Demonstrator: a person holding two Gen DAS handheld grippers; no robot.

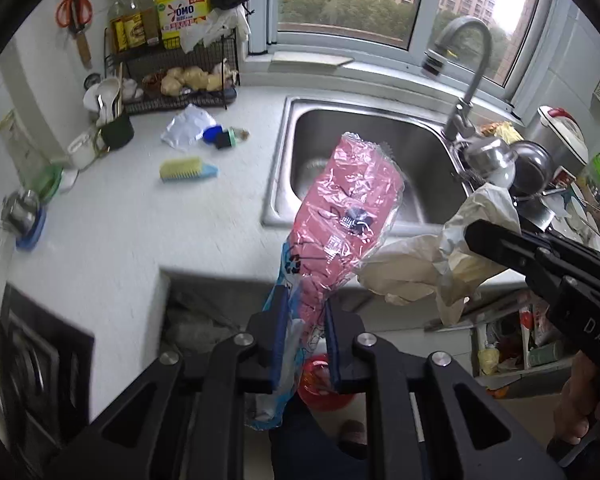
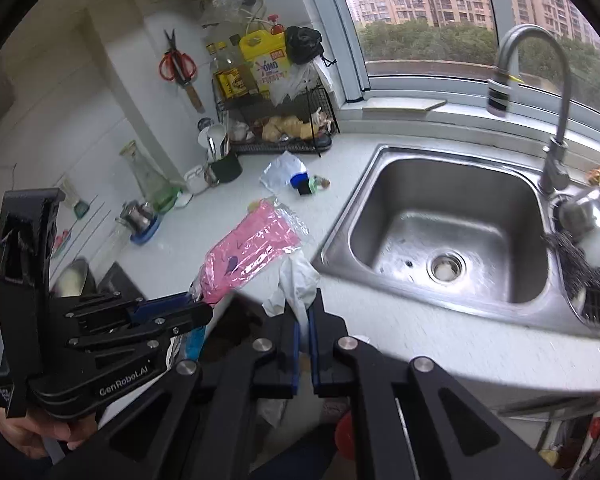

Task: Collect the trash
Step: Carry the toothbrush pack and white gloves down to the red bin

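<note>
Red object below the left gripper mostly hidden and unidentifiable, pink plastic package clamped between left fingers, lifted above the counter edge, crumpled whitish plastic bag pinched in closed right gripper, beside the sink.

The yellow detergent jug on the wire rack reads "OMO", the right gripper shows the letters "DAS" on its black body, and the left gripper carries "GenRobot.AI" in white on its side.
</note>
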